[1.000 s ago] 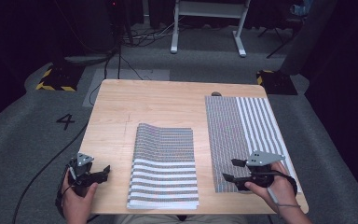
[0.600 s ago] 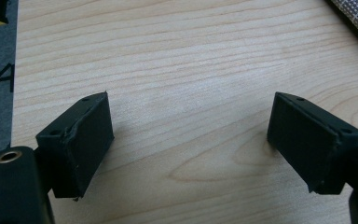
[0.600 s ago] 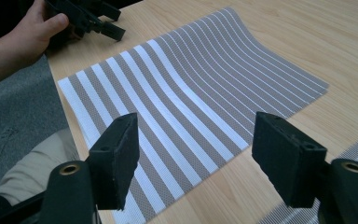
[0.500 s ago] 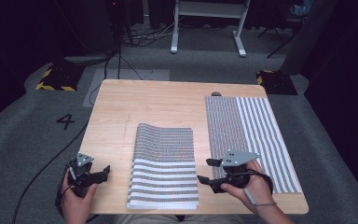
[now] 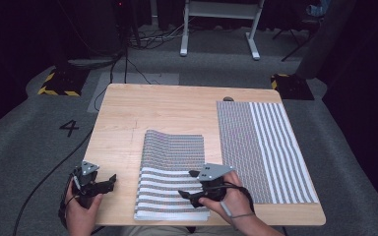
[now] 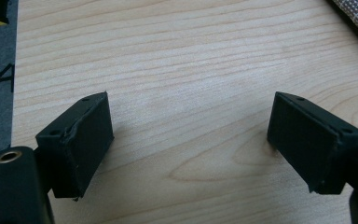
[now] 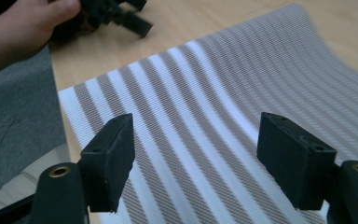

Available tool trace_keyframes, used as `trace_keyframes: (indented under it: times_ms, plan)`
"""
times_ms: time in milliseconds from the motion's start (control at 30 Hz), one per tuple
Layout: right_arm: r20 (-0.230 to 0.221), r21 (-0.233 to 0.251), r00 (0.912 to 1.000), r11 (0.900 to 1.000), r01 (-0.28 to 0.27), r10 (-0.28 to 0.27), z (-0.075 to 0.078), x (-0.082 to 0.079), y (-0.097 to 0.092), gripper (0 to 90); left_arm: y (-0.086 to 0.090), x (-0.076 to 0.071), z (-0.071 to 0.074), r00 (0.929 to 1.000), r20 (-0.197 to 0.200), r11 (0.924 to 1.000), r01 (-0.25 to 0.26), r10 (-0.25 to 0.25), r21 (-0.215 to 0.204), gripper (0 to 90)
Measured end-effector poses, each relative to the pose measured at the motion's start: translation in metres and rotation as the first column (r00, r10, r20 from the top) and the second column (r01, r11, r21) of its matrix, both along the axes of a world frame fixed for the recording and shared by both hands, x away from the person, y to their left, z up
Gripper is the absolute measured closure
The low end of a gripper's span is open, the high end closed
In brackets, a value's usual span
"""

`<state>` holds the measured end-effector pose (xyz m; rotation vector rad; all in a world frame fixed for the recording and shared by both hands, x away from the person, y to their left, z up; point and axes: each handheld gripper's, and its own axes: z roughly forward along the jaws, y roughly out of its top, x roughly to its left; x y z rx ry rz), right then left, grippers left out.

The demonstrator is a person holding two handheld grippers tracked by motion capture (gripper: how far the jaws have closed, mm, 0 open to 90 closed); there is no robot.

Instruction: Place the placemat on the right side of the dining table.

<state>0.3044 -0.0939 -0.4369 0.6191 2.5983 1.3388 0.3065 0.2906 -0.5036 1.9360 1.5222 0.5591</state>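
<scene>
Folded grey-and-white striped woven mat (image 5: pixel 172 177) at the table's near centre, its far edge humped. The right gripper (image 5: pixel 191 186) has travelled left from the flat striped mat (image 5: pixel 266 147) and now hangs over the folded mat's near right corner, jaws just widened, nothing between them: likely a fresh grasp. The left gripper (image 5: pixel 109 180) waits, jaws apart, over the bare pale wooden table (image 5: pixel 177 108).
</scene>
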Motion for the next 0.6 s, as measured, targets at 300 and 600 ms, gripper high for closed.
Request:
trace_keyframes:
  times_ms: [300, 600]
  plan:
    - [-0.018, -0.119, 0.9990, 0.9920, -0.043, 0.041, -0.046, 0.000, 0.047, 28.6, -0.001, -0.001, 0.000, 1.0000, 0.001, 1.0000, -0.002, 0.002, -0.004, 14.3]
    - [0.018, -0.098, 0.9998, 0.9952, 0.005, -0.003, -0.065, 0.004, 0.057, 25.6, -0.001, -0.001, 0.000, 1.0000, 0.002, 1.0000, -0.003, 0.003, -0.004, 14.2]
